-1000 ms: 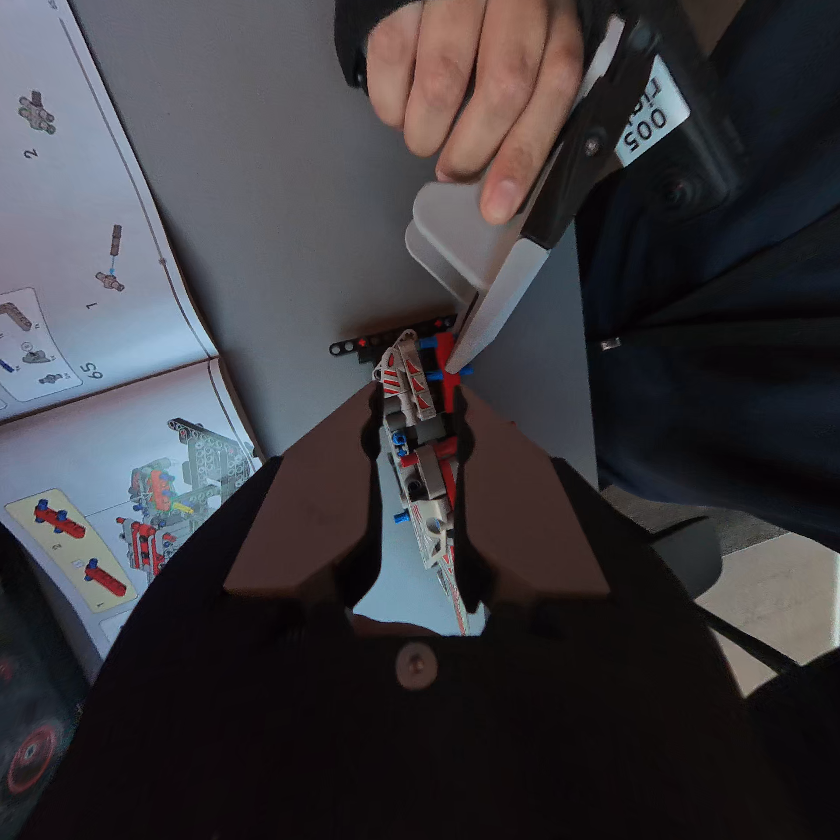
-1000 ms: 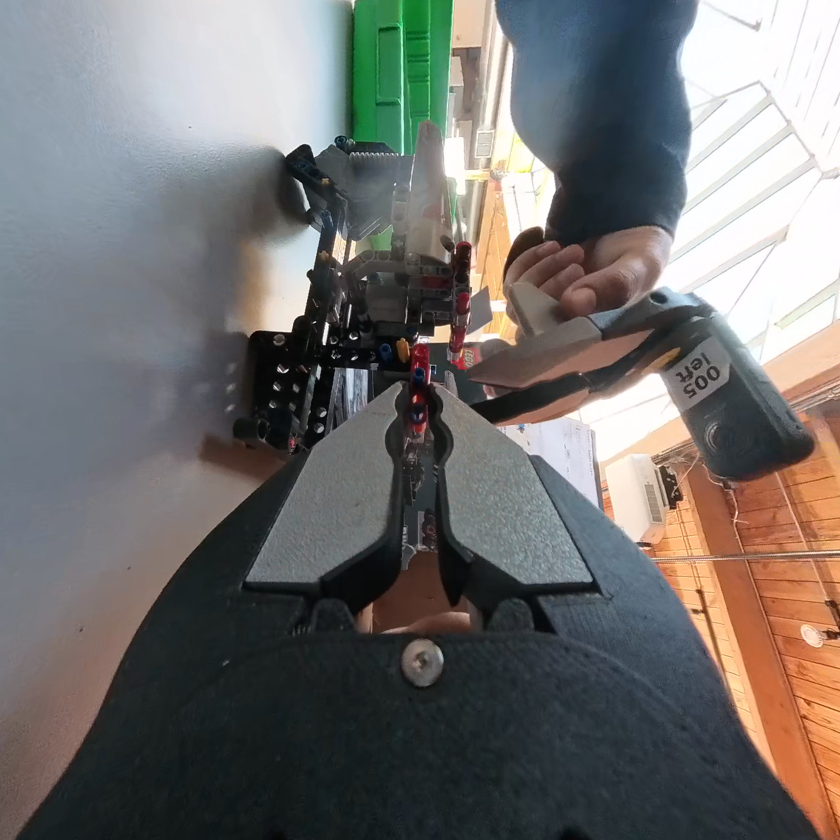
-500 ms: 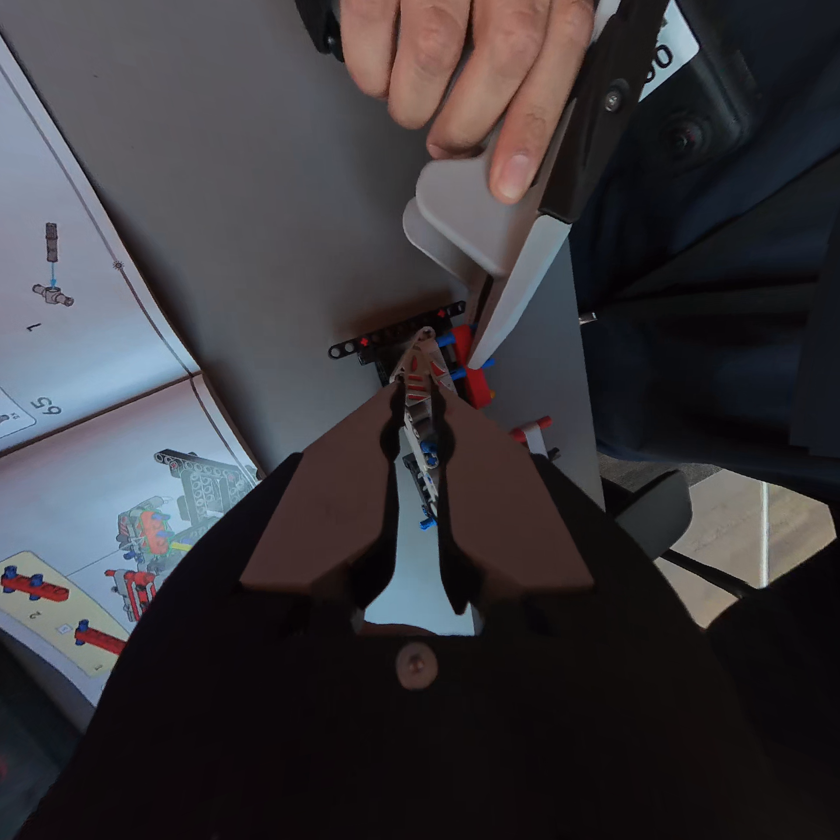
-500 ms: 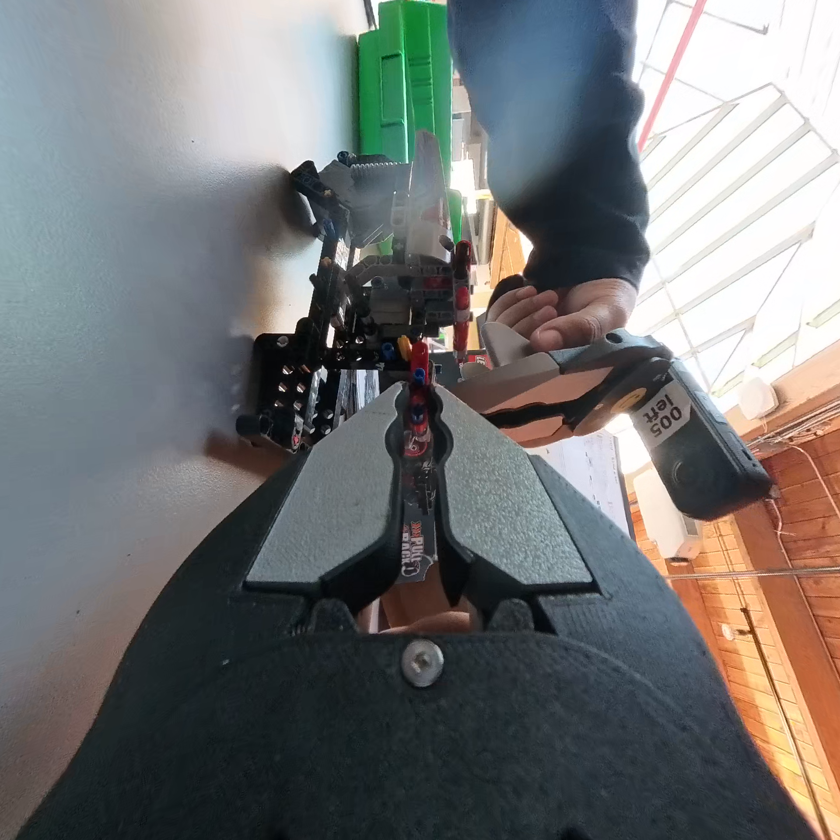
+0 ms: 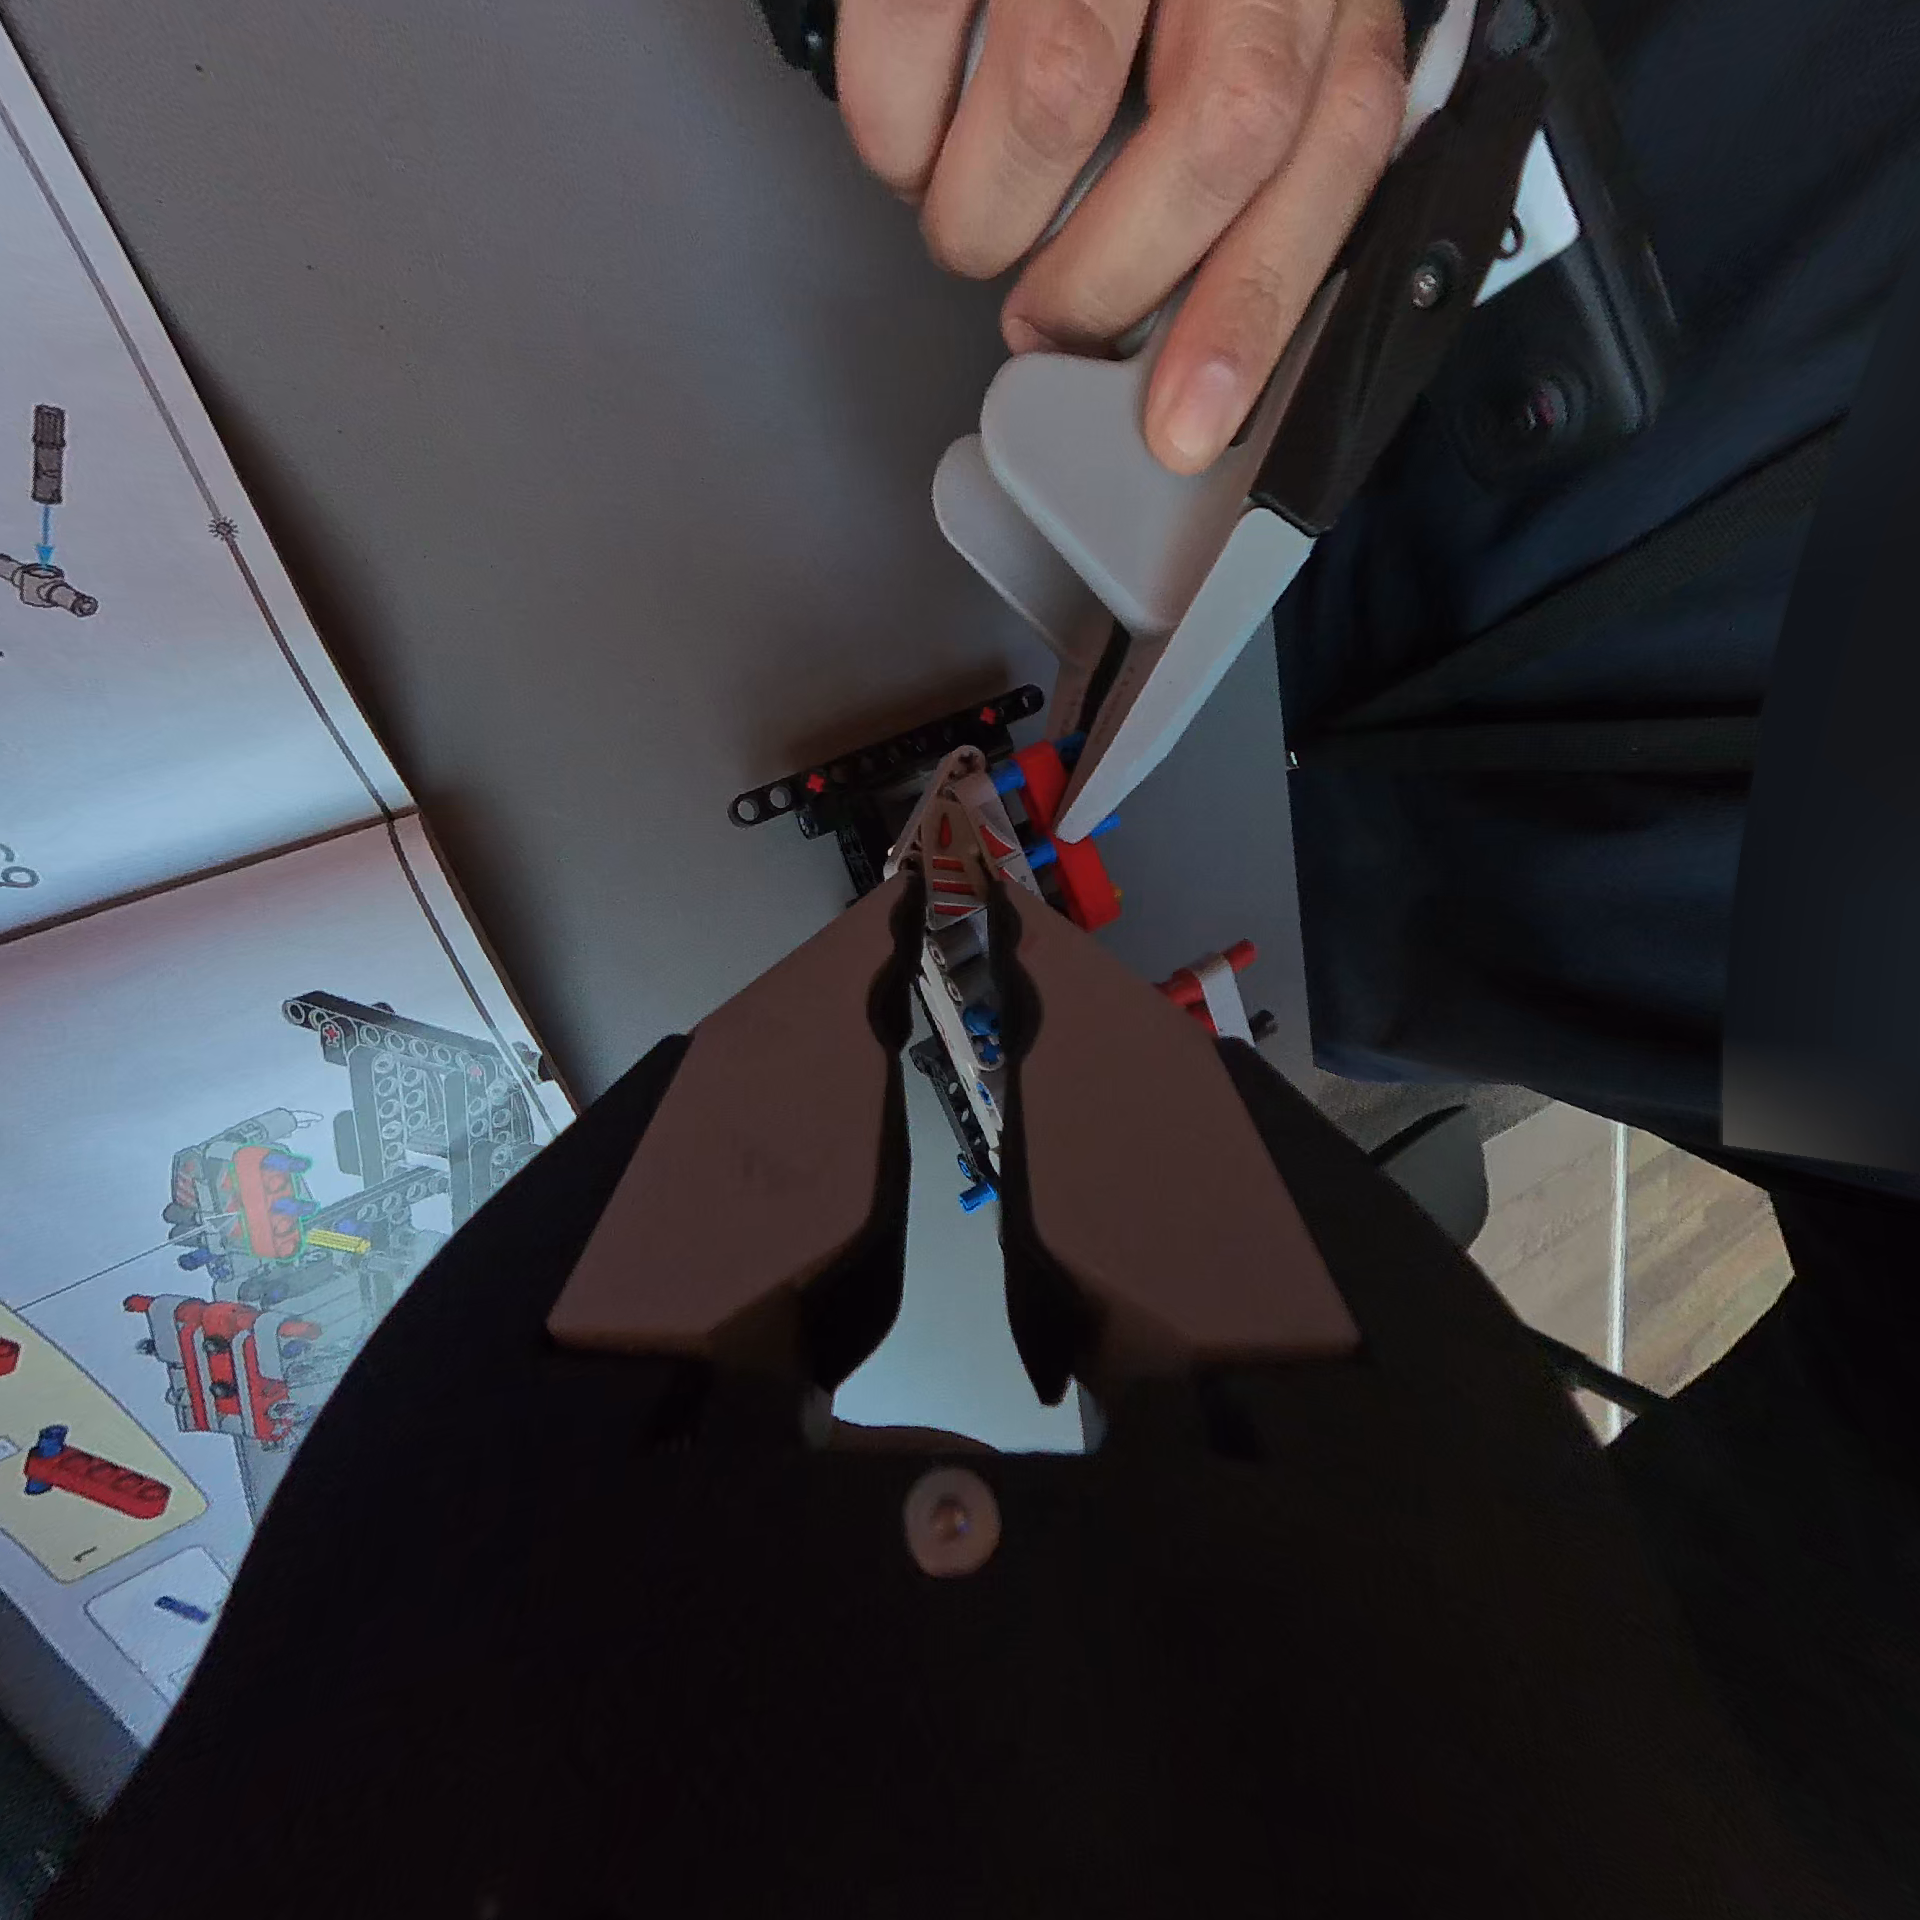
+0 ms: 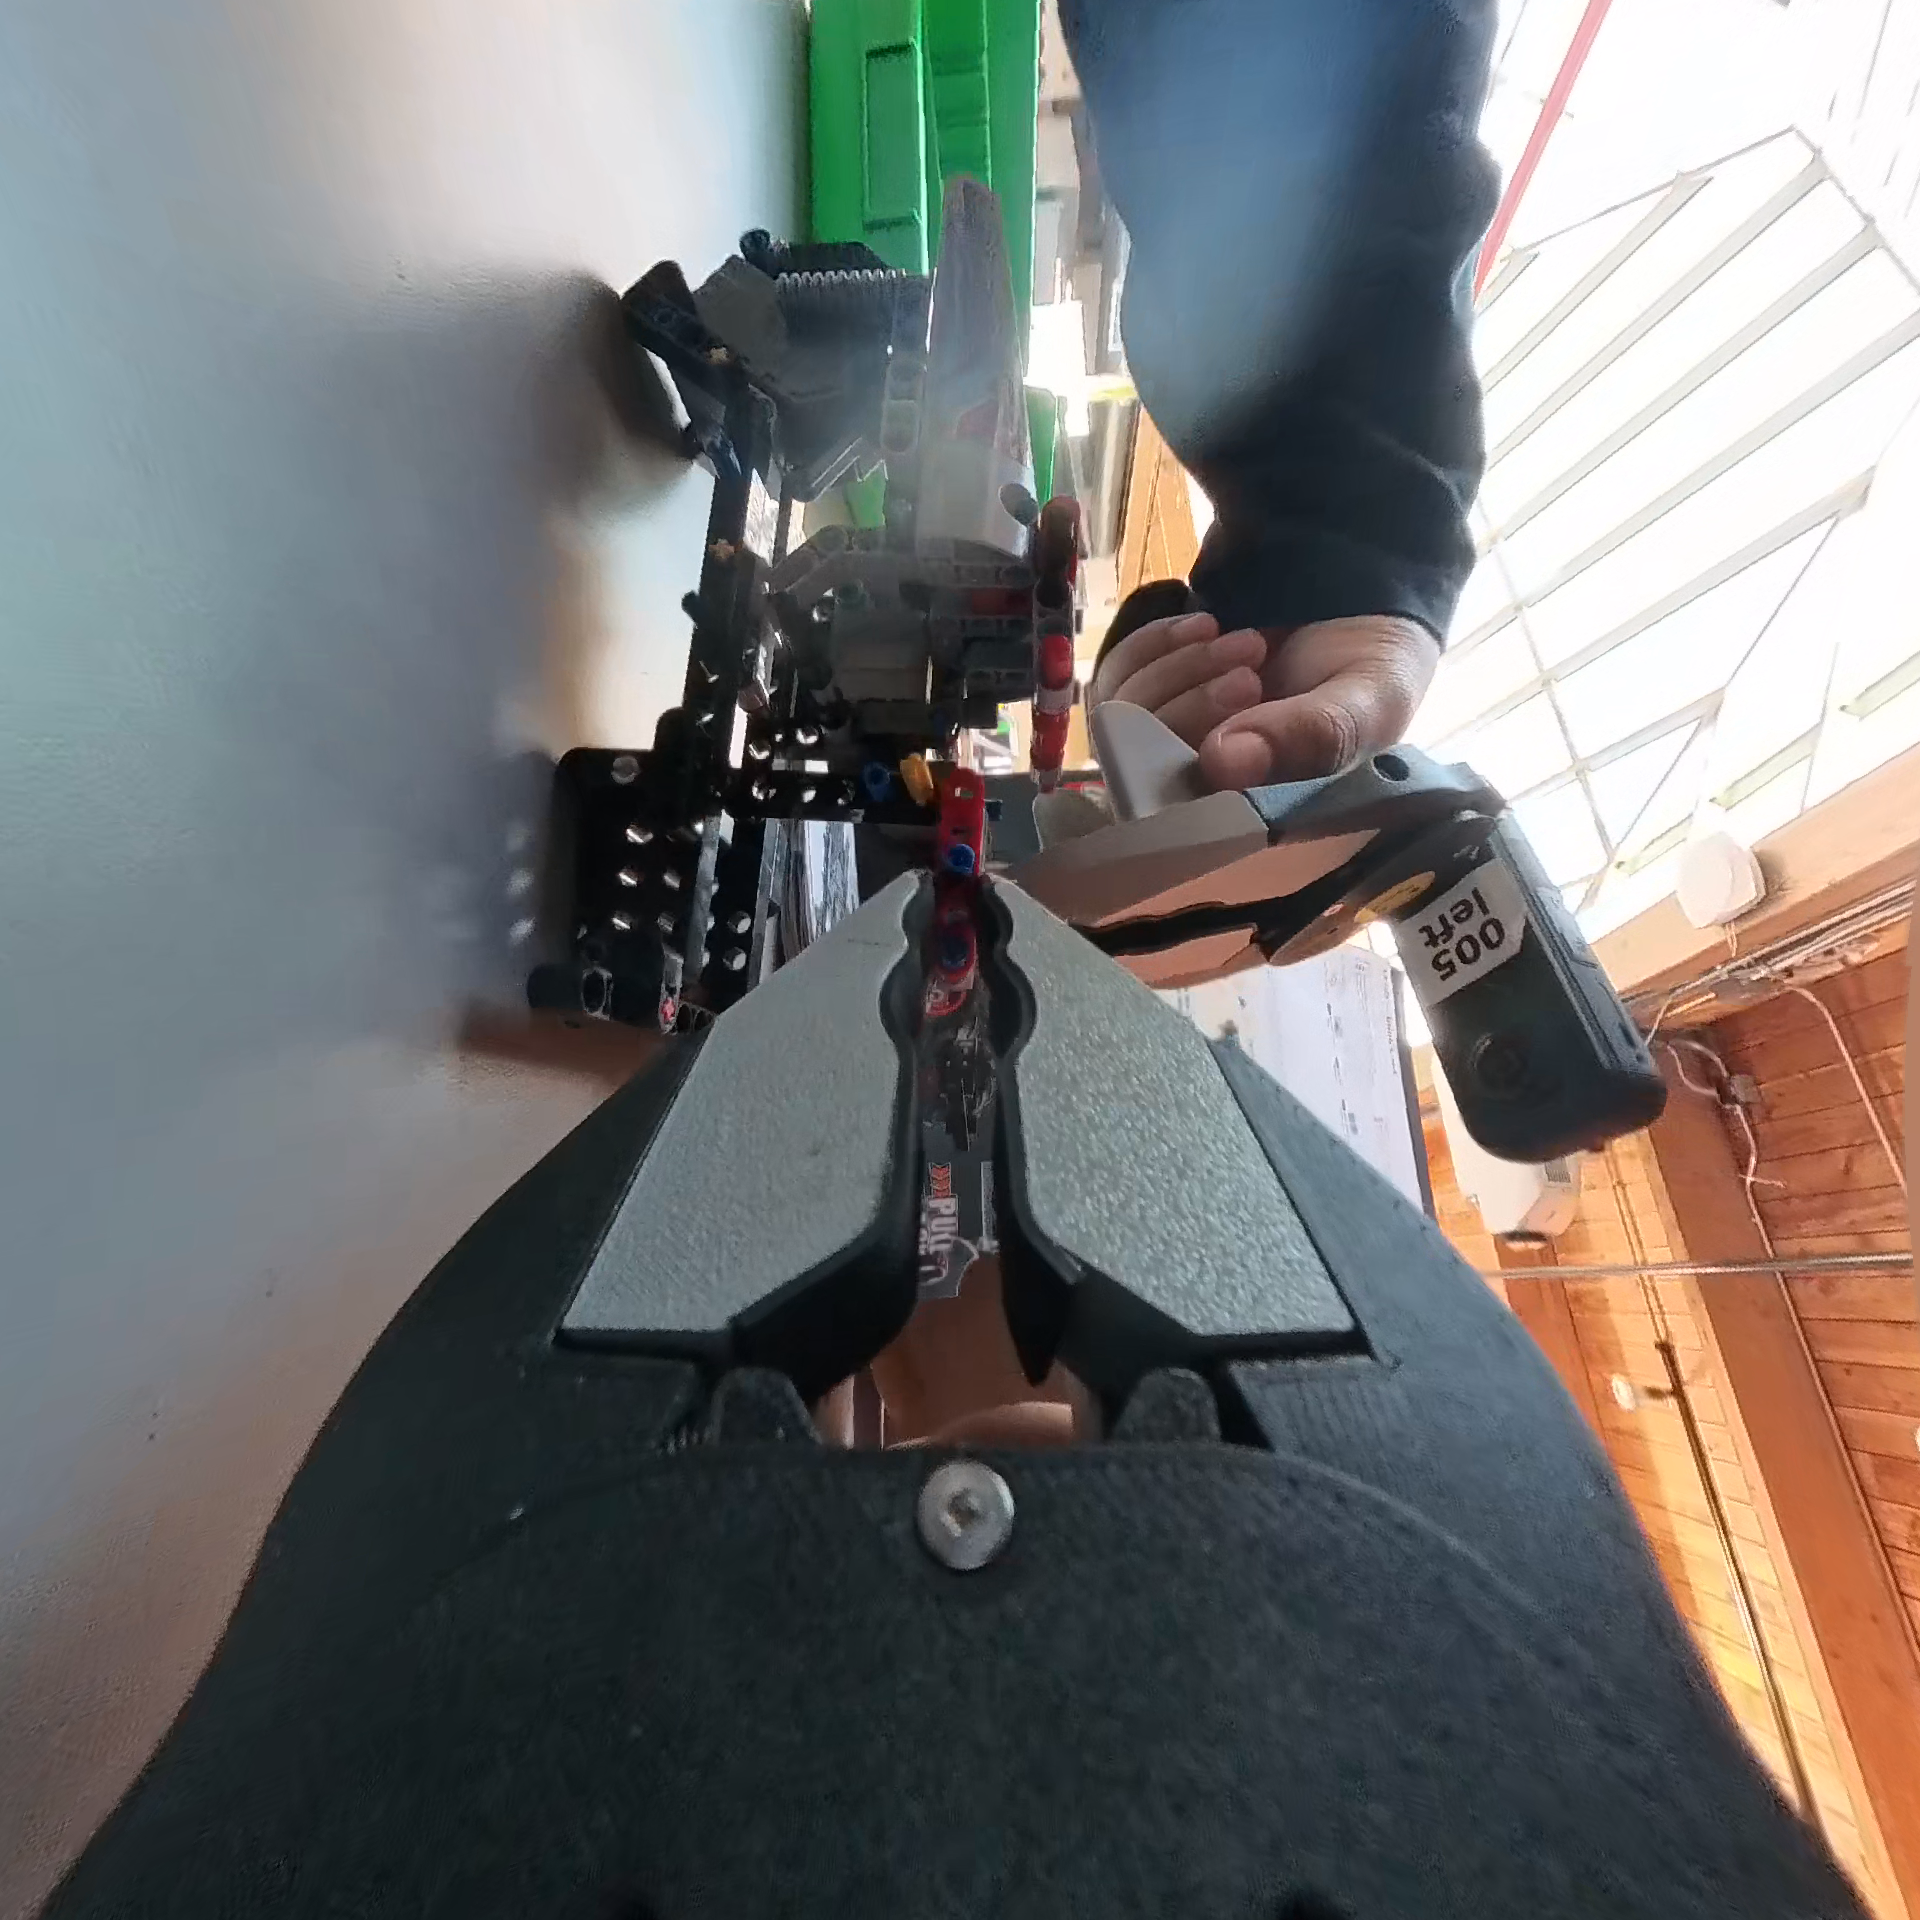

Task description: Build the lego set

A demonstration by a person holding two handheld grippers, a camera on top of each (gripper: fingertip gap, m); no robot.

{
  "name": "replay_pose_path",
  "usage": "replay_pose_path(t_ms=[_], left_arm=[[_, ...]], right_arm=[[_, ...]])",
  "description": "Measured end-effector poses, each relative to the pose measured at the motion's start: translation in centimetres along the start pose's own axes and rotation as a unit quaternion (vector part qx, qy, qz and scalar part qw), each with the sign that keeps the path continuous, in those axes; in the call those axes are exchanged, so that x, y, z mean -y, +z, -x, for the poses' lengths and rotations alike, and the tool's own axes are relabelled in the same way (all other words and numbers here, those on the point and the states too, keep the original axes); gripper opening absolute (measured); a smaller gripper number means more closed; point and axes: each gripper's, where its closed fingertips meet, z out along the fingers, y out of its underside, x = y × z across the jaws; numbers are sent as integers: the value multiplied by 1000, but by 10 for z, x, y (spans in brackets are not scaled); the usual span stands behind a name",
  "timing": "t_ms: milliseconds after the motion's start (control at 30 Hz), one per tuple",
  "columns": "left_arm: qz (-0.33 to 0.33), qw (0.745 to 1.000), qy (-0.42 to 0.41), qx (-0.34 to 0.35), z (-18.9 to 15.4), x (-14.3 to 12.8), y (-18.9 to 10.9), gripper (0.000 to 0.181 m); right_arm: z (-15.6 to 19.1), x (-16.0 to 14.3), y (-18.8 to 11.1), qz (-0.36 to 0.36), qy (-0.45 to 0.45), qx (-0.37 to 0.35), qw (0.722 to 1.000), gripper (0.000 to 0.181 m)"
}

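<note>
We find the left gripper (image 5: 954,894) closed down narrow on the grey, white and red upper panel of the lego model (image 5: 961,883), the two brown fingers (image 5: 769,1122) pinching it from either side with the panel's pointed tip standing just beyond their tips. The model rests on the grey table (image 5: 582,436), its black holed frame ahead of the left gripper and touching the surface. The right gripper (image 6: 958,904) is drawn nearly together on a small red beam with blue pins (image 6: 958,852), which stands out past its tips and meets the side of the model; in the left wrist view that same red beam (image 5: 1075,868) sits just right of the left gripper's tips, with the right gripper's pale fingers (image 5: 1174,686) coming down onto it. We cannot tell from either view whether the beam is fully seated in the model. A hand (image 5: 1122,197) grips the right gripper's handle beyond the model, and another hand (image 6: 1268,686) holds the left gripper to the right of the right gripper's tips. An open instruction booklet (image 5: 208,1039) lies on the table to the left of the left gripper. A green box (image 6: 914,114) stands far ahead of the right gripper, past the model.
</note>
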Motion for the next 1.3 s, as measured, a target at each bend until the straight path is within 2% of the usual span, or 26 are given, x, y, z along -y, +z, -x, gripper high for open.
replay_pose_path(t_ms=[33, 267, 400, 633, 833, 1033, 1300], left_arm=[[-3, 1000, -5, 1, 0, 0, 0, 8], [-33, 998, -45, 10, 1, -2, -1, 8], [-52, 996, -69, 18, 2, -2, -2, 7], [-82, 989, -99, 67, 4, -4, -4, 7], [-99, 984, -109, 103, 7, -5, -6, 6], [-125, 978, -114, 119, 5, -4, -5, 7], [-144, 973, -126, 131, 8, -6, -8, 6]], right_arm=[[0, 0, 0, 8, -4, -1, 1000, 4], [1, 0, 2, 25, -32, -10, 999, 4], [1, 0, 4, 43, -77, -29, 996, 5], [2, 0, 7, 75, -115, -41, 990, 5], [2, -2, 11, 101, -69, -10, 992, 5], [1, -1, 9, 93, 5, 16, 996, 5], [2, -3, 12, 101, -87, -20, 991, 4]])
